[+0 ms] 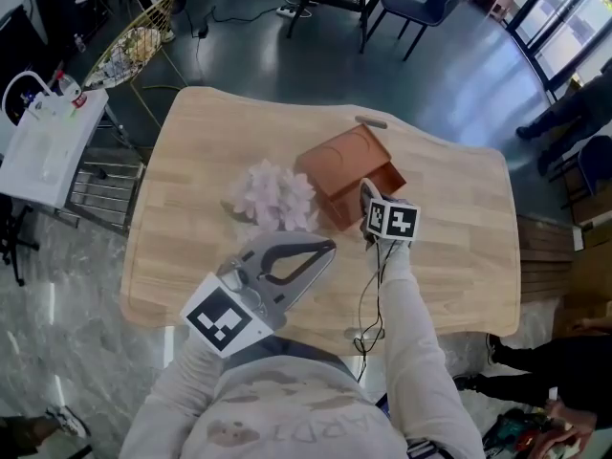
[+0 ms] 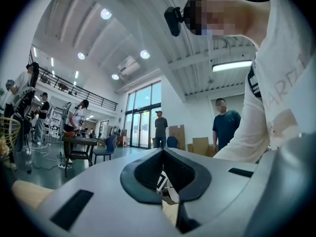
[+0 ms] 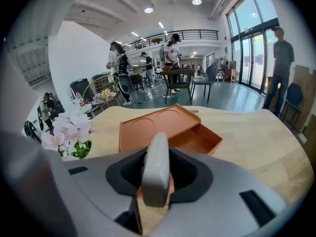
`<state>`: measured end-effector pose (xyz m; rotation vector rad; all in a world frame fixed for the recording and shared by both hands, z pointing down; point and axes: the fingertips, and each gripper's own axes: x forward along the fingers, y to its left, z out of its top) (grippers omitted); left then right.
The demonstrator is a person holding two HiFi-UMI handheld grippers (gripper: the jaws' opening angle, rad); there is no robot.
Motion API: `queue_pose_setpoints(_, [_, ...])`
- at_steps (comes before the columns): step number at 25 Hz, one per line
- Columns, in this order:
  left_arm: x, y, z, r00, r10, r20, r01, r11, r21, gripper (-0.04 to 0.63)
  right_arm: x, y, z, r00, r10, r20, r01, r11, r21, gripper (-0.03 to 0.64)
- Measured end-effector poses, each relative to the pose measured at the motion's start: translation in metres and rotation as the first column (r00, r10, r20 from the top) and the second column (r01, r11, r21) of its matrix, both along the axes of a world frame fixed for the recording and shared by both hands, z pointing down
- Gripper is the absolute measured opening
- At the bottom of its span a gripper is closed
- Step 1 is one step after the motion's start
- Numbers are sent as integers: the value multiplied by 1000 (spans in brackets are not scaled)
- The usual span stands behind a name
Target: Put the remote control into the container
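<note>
Now right claw (image 3: pixel 157 154) grips the remote (image 3: pixel 156 174), jaws fairly wide, just beside the open orange container (image 3: pixel 148 131) on the desk (image 3: pixel 256 147). Left claw (image 2: pixel 163 154) closed, empty, near the flowers (image 1: pixel 273 197).

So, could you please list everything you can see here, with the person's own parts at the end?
table: one, light wood, fills the middle of the head view
container: one, orange-brown, table centre, lid slid part-way open
flowers: one bunch, pale pink and white, just left of the container
remote control: one, grey, standing on end between the right claw's jaws
small item: one, grey, at the table's far edge; too small to identify
chair: one, dark blue, on the floor beyond the table
left claw: one, grey, over the table's near side, jaws together, empty
right claw: one, grey, at the container's near side, closed on the remote control
</note>
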<state>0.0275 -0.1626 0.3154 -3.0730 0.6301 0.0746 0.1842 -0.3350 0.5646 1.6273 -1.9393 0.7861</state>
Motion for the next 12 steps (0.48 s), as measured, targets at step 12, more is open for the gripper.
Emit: queue_pose_setpoints(12, [7, -18, 5, 1000, 11, 29, -11, 1000, -10, 11, 12, -18, 31, 994, 109, 28, -106, 989, -100, 117])
